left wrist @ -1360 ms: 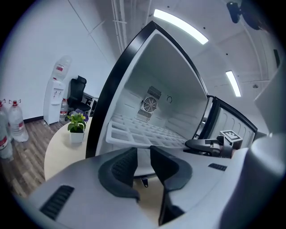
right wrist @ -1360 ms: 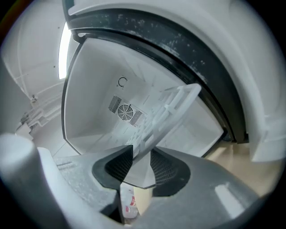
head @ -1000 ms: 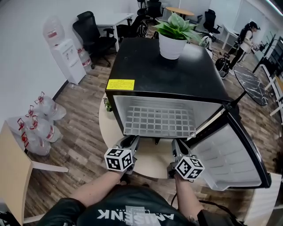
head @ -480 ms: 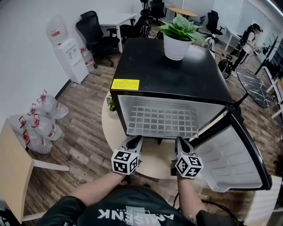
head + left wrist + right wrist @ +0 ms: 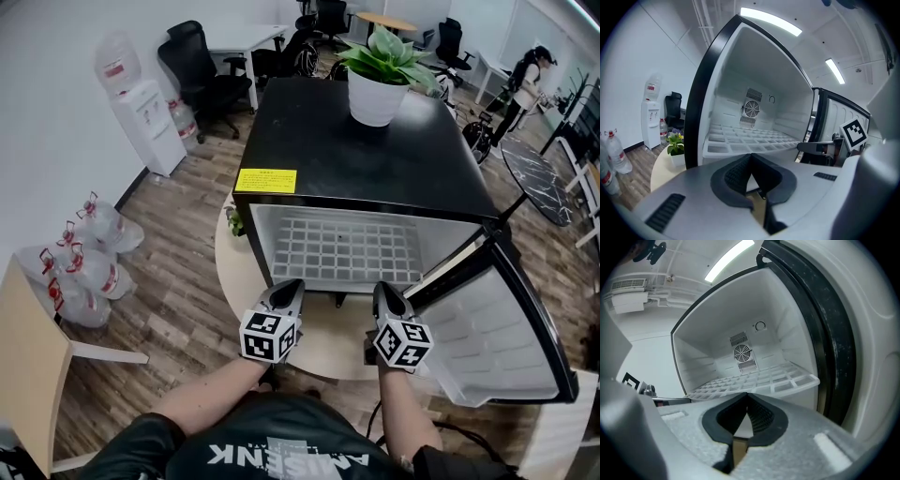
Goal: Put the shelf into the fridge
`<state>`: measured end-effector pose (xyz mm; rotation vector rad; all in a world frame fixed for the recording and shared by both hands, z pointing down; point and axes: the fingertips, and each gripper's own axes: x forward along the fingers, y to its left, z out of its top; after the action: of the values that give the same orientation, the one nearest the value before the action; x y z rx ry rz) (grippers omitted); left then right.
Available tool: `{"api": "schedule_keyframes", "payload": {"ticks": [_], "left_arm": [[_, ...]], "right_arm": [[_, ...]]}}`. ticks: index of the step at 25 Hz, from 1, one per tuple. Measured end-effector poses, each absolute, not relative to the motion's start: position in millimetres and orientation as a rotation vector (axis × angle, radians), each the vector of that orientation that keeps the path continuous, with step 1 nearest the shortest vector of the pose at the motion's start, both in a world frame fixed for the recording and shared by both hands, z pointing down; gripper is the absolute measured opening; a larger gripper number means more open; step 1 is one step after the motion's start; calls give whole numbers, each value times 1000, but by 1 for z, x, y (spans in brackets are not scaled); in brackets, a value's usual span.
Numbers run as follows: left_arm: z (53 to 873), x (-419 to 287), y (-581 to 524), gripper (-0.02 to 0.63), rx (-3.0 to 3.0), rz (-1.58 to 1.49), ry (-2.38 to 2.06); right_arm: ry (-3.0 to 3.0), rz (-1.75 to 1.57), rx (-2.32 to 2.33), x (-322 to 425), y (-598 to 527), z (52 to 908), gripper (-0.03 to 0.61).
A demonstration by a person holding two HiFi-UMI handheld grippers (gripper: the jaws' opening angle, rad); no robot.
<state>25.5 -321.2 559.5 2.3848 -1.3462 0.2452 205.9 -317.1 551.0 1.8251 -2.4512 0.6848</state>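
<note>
My left claw (image 5: 288, 286) and right claw (image 5: 385, 290) just clenched, empty. A crooked push could jam the shelf (image 5: 342, 249).

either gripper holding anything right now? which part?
Nothing. Left gripper and right gripper are both shut empty, just in front of the shelf, which sits inside the fridge.

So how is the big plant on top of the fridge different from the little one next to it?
The big plant stands on top of the fridge; the little plant sits lower, on the round table beside the fridge. The big plant shows only broad green leaves; the little plant has purple and yellow flowers. Both grow in white pots.
</note>
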Motion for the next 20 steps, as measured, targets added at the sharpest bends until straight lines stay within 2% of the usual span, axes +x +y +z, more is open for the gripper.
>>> {"api": "schedule_keyframes", "payload": {"ticks": [11, 20], "left_arm": [[564, 20, -346, 6, 2344, 310, -1377], [558, 26, -350, 5, 2356, 242, -1344]], "right_arm": [[-2416, 706, 1861, 205, -336, 543, 8], [-2444, 736, 1848, 206, -344, 539, 8]]}}
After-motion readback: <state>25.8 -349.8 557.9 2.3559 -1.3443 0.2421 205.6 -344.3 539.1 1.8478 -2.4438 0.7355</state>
